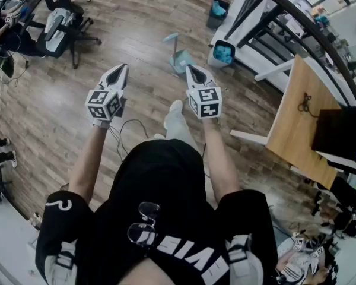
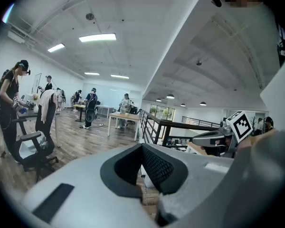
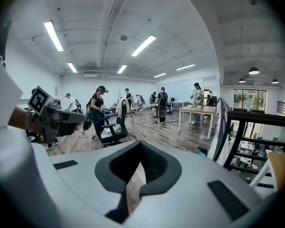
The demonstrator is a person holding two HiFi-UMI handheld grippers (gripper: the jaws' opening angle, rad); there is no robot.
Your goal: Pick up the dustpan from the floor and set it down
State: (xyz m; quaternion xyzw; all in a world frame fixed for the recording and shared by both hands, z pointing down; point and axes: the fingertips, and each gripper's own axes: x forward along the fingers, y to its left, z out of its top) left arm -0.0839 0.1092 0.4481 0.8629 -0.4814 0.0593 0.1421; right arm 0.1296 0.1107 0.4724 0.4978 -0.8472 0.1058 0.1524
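A person in a black shirt stands on a wood floor (image 1: 130,34), holding the left gripper (image 1: 120,71) and the right gripper (image 1: 193,71) out in front, both tipped slightly downward. Each gripper's jaws are closed together with nothing between them. The pale blue dustpan (image 1: 181,60) stands on the floor ahead, handle up, untouched; from the head view it shows between the two gripper tips, nearer the right one. A blue bin (image 1: 224,52) sits to its right, a wooden worktop (image 1: 293,123) further right, a chair (image 1: 62,28) far left.
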